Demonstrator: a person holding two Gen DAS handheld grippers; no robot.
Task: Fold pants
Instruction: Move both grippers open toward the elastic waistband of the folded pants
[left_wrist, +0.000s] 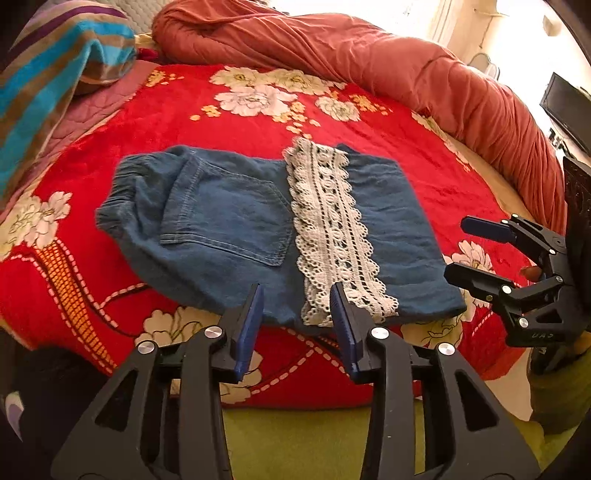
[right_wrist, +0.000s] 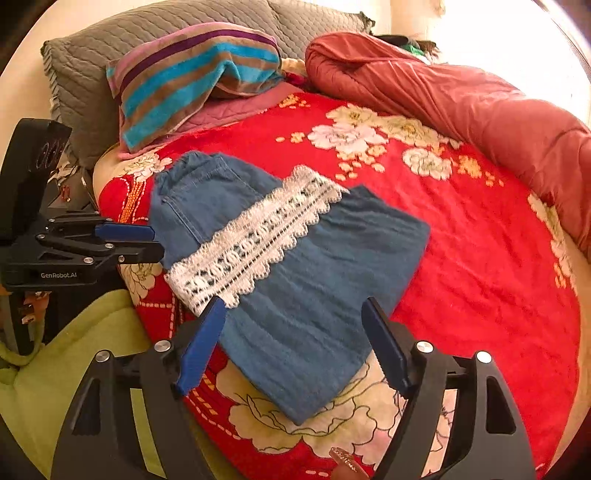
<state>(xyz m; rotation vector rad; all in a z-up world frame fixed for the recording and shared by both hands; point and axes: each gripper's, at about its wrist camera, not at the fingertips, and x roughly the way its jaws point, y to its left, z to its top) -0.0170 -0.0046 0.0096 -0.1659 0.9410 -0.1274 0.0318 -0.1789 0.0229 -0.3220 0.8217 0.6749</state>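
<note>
Bed surface: red blanket (left_wrist: 369, 155) printed with large white and cream flowers, spread flat and filling most of both views. Rust-red quilt (left_wrist: 369, 59) bunched in a long roll along the far and right edge. Striped towel (right_wrist: 192, 70) in turquoise, brown and purple draped over a grey quilted pillow (right_wrist: 92, 48) at the head end, with a dull pink quilted layer under it. Bright window light behind washes out the background. Pants (left_wrist: 229, 221), blue denim, lie folded into a compact rectangle near the middle-front of the blanket; elastic waistband at the left end, back pocket face up, a band of white lace trim (left_wrist: 332, 229) lying across the top from far edge to near edge. Fabric flat, resting on the blanket, nothing pinching it. Left gripper (left_wrist: 295, 295) hangs just above the near edge of the pants, blue pads parted with a clear gap, nothing between them. Right gripper (right_wrist: 293, 314) above the plain denim end, jaws spread wider, released, also empty; in the left wrist view it shows at the right edge, clear of the cloth. Lime-green fabric (right_wrist: 74, 350) in the foreground below both tools.
</note>
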